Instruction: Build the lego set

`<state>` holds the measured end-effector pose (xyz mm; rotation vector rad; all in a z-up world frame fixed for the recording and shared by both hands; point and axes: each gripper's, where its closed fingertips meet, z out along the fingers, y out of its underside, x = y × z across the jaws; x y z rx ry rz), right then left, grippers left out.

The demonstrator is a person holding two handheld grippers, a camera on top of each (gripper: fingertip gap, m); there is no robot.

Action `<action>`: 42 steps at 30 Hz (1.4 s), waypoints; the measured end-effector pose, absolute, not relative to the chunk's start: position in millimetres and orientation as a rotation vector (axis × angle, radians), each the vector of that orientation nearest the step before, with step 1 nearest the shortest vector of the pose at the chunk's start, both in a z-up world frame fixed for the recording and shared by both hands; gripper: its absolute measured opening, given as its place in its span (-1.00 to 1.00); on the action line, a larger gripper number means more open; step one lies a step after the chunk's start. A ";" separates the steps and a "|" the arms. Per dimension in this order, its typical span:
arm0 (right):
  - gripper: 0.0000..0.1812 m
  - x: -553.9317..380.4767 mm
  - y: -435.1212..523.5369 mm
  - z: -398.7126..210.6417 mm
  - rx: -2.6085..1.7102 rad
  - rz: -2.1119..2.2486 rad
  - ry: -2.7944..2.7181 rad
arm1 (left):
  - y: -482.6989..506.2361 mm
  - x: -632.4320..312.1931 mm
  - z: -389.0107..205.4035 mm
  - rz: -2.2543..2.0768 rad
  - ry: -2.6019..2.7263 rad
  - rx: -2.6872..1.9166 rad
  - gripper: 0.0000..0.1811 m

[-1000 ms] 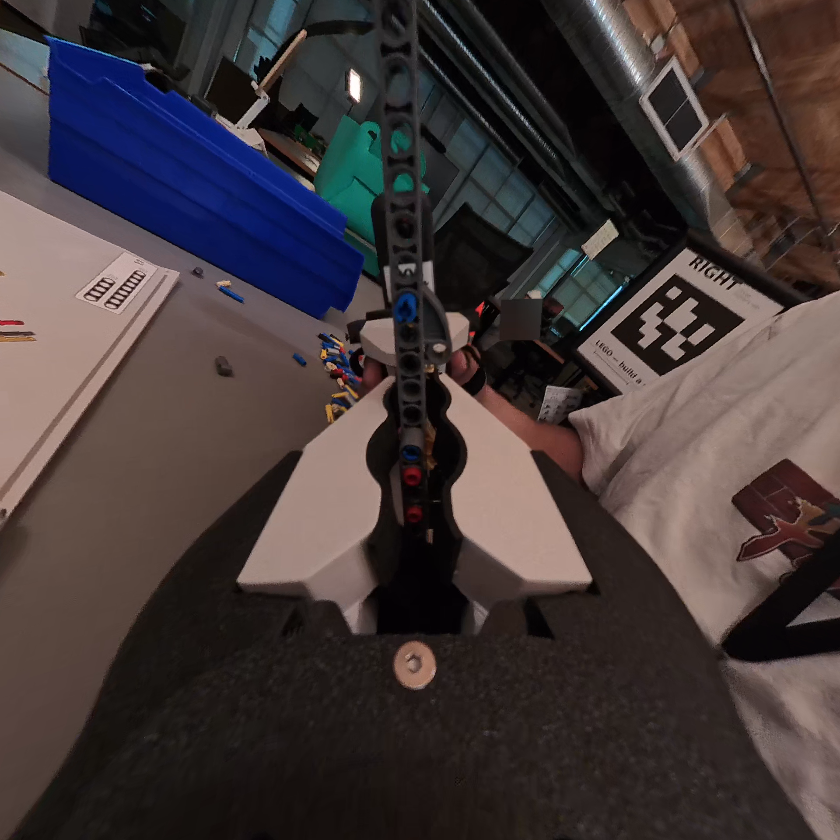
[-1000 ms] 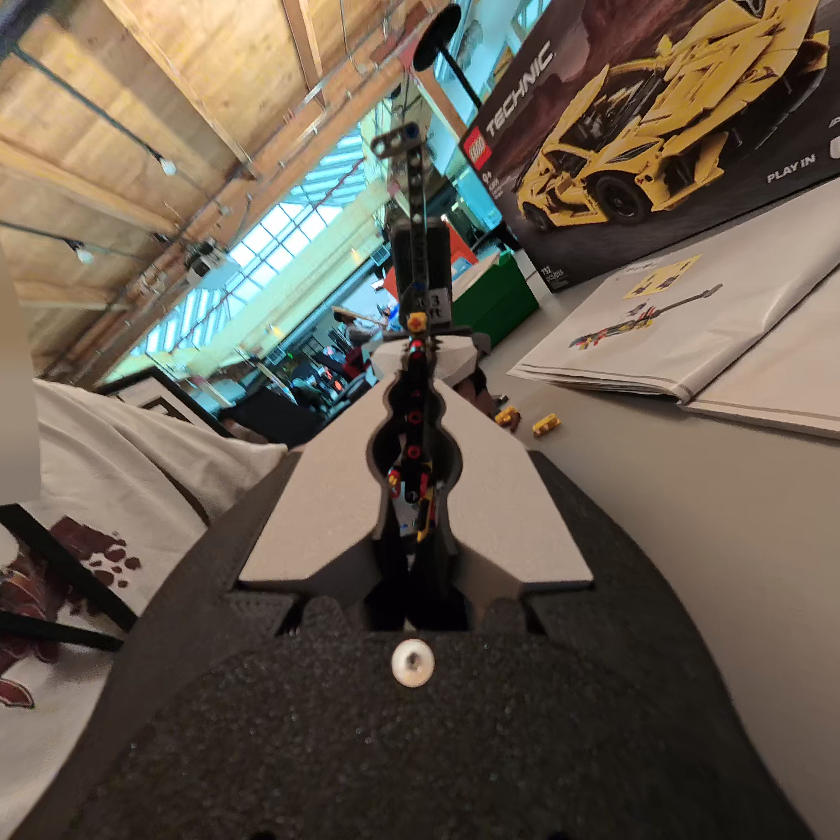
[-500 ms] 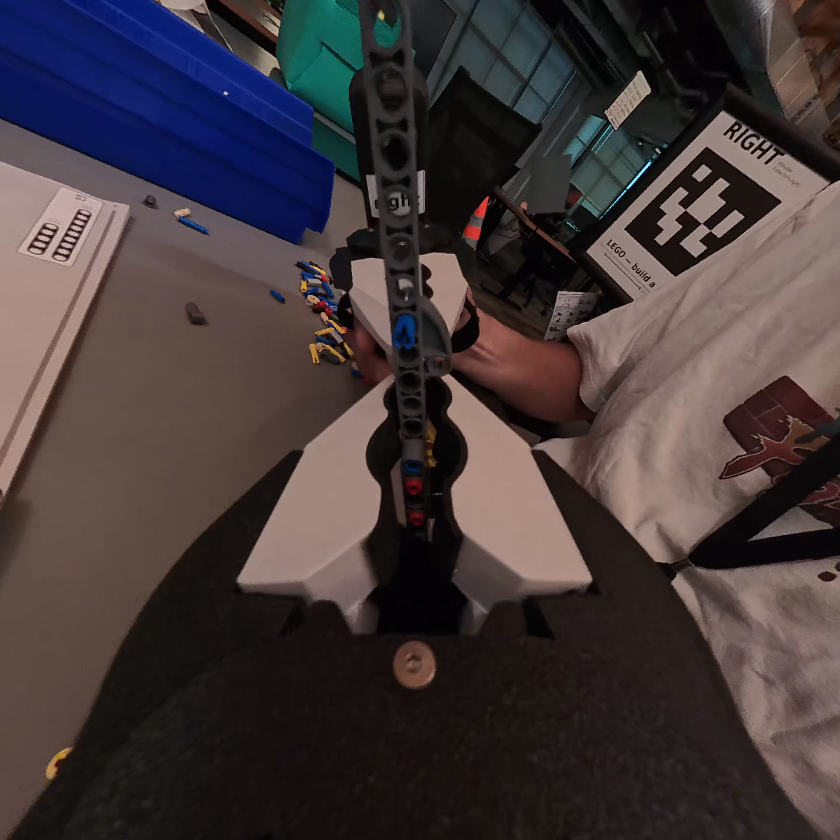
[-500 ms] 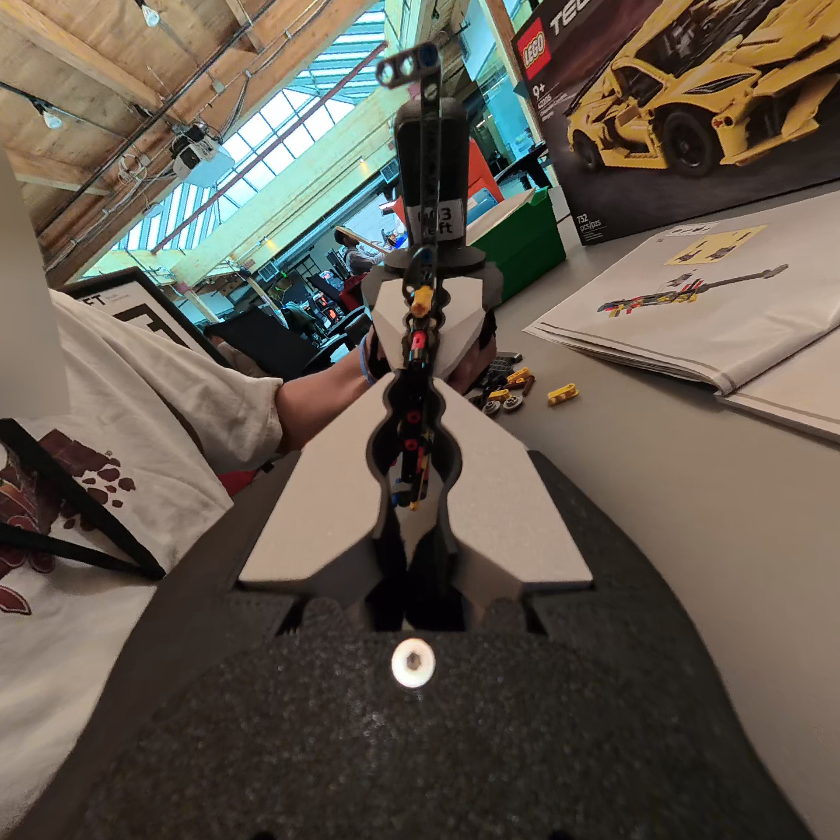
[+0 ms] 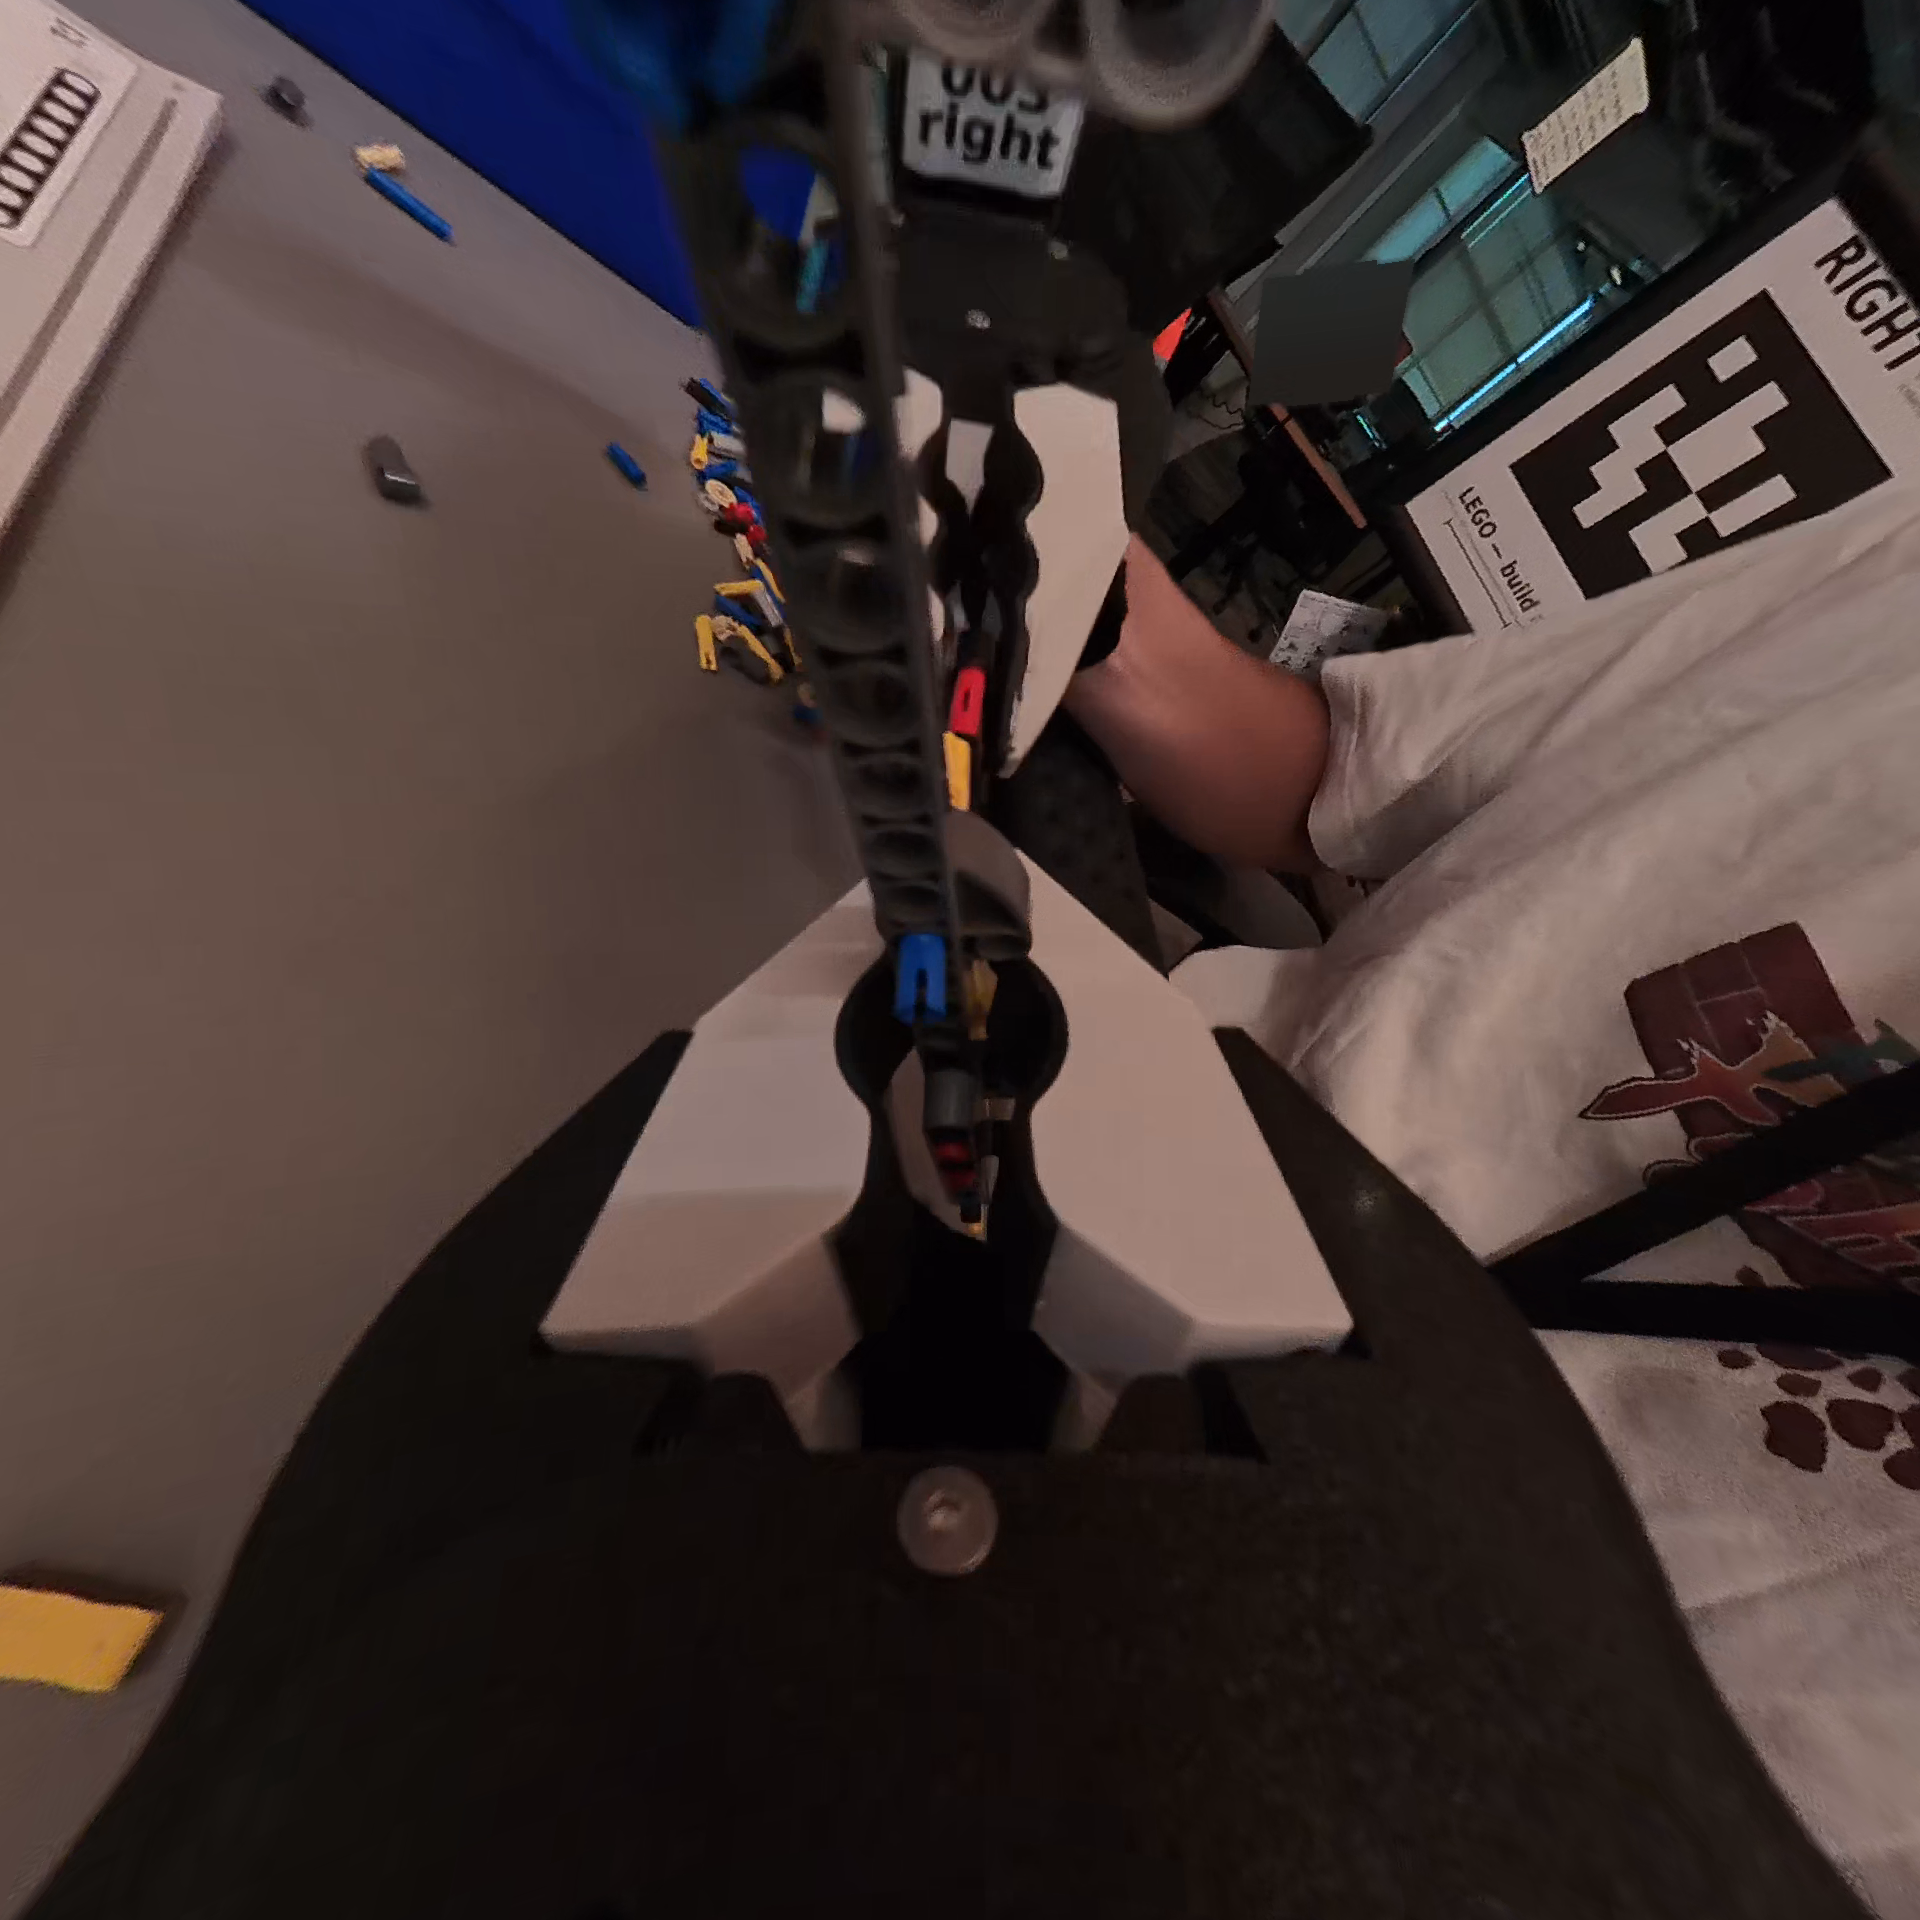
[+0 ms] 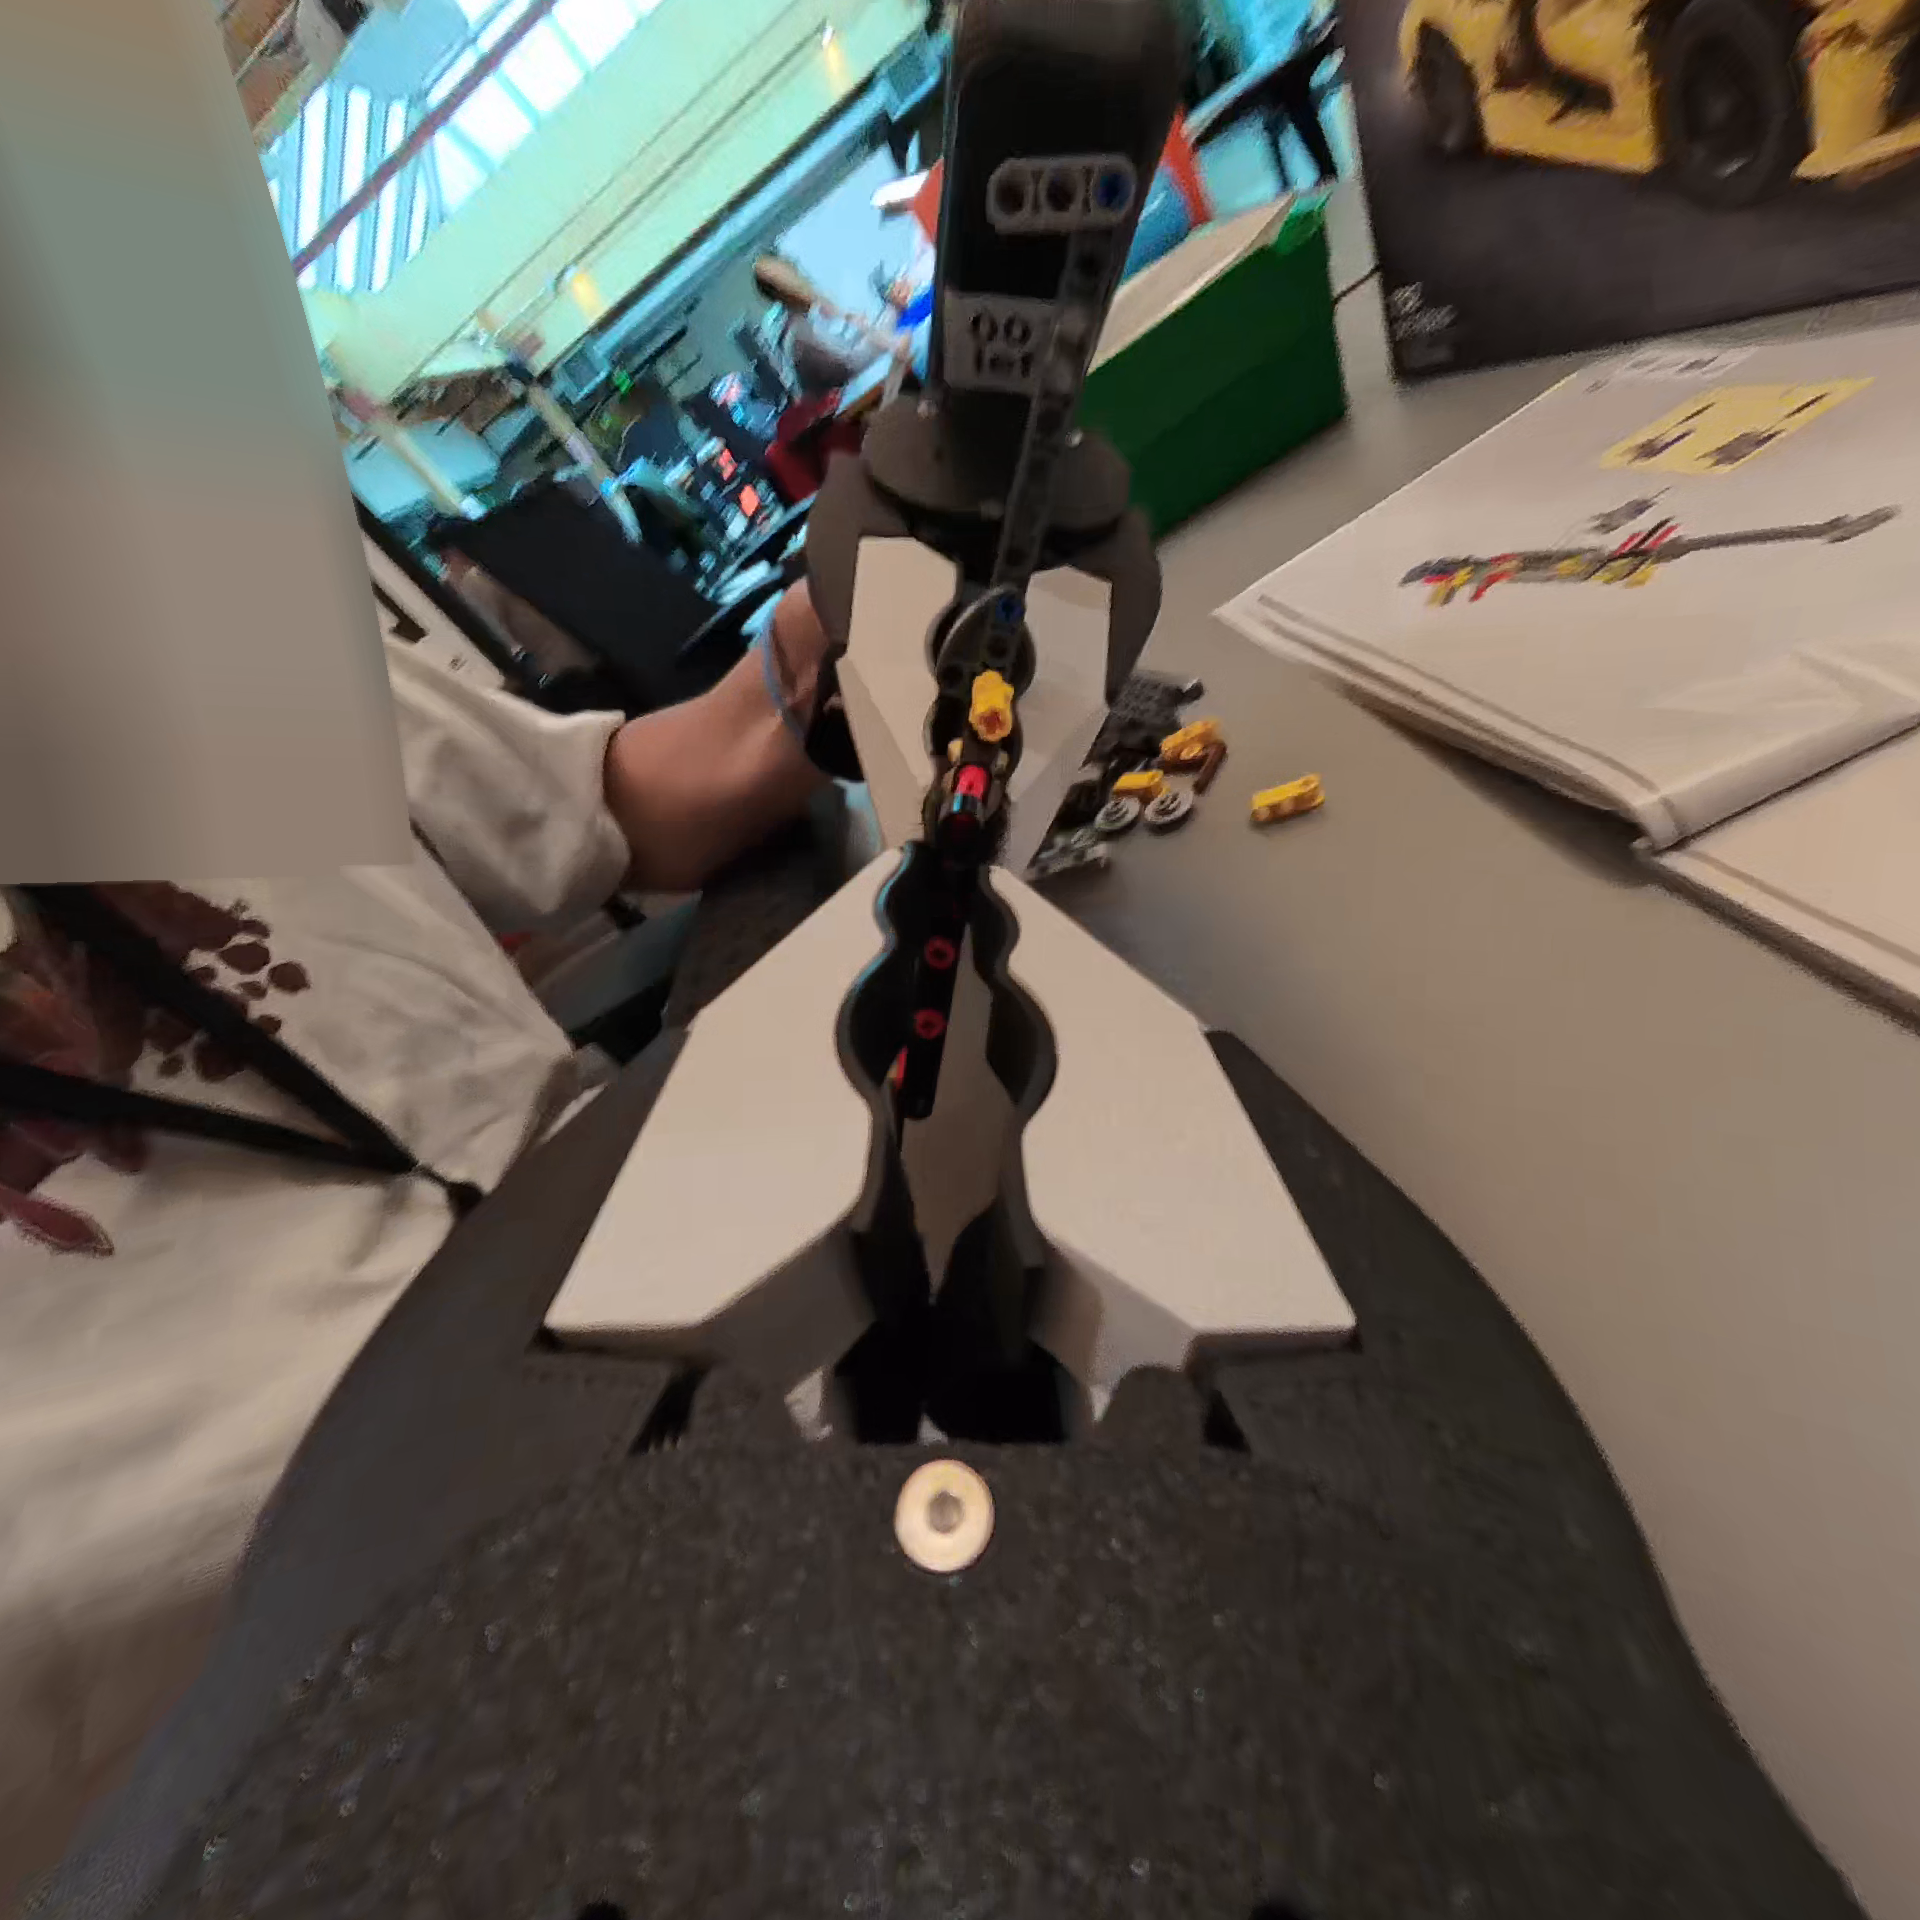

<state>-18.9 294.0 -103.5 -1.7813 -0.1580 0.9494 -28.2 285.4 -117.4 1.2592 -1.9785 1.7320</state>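
Both grippers hold one thin Lego Technic assembly between them, above the grey table. In the left wrist view, my left gripper (image 5: 951, 904) is shut on its lower end, with a blue pin (image 5: 920, 971) and red pins between the white fingers. The long dark grey holed beam (image 5: 831, 499) rises past the camera, blurred. My right gripper (image 5: 997, 488) faces me just behind it. In the right wrist view, my right gripper (image 6: 948, 883) is shut on the black beam with red pins (image 6: 928, 997). The left gripper (image 6: 987, 665) grips the yellow and red pin section opposite.
A pile of small coloured pieces (image 5: 738, 582), a dark piece (image 5: 393, 476) and a yellow part (image 5: 62, 1647) lie on the table (image 5: 312, 831). An open instruction booklet (image 6: 1610, 623), the set's box (image 6: 1662, 156) and loose yellow and grey parts (image 6: 1164, 769) lie to the right. The person's arm (image 5: 1195, 748) is close.
Both grippers have tilted down toward the table and come closer together. The long beam has swung toward the left camera and leans left.
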 end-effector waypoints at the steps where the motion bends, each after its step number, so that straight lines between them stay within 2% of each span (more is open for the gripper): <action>1: -0.93 -18.8 293.6 -106.8 -1.815 0.965 -0.171 | 285.5 -28.3 -120.0 1.715 -1.991 1.266 -0.93; 10: -0.93 -28.1 294.4 -123.9 -1.829 1.284 -0.110 | 290.2 -33.7 -140.2 1.571 -2.221 1.243 -0.92; 18: -0.93 -28.8 295.0 -130.3 -1.910 1.060 -0.220 | 287.1 -34.5 -146.9 1.532 -2.221 1.232 -0.93; 26: -0.93 -29.1 295.9 -129.8 -1.931 1.085 -0.201 | 284.8 -34.5 -147.3 1.550 -2.206 1.232 -0.93; 27: -0.91 -28.1 297.6 -129.4 -1.926 1.077 -0.179 | 284.8 -33.9 -147.5 1.559 -2.188 1.232 -0.93; 30: -0.62 -17.5 302.4 -116.0 -1.851 0.990 -0.109 | 286.1 -28.9 -144.4 1.621 -2.136 1.246 -0.93; 32: -0.66 -1.6 303.8 -100.0 -1.772 0.829 -0.051 | 288.1 -25.2 -138.4 1.686 -2.118 1.243 -0.93; 34: -0.80 1.3 297.0 -88.6 -1.695 0.680 -0.073 | 290.2 -23.5 -134.5 1.734 -2.123 1.221 -0.93; 35: -0.79 1.2 295.2 -91.0 -1.699 0.627 -0.072 | 290.5 -23.9 -133.6 1.756 -2.148 1.187 -0.93; 38: -0.80 -7.3 290.8 -100.2 -1.721 0.695 -0.068 | 284.5 -29.0 -126.5 1.827 -2.199 1.049 -0.93; 40: -0.92 -17.8 287.0 -98.6 -1.705 0.789 -0.103 | 280.7 -30.6 -129.9 1.812 -2.235 1.026 -0.93; 42: -0.90 -19.6 286.2 -103.1 -1.734 0.762 -0.119 | 279.3 -30.3 -129.6 1.818 -2.215 1.034 -0.93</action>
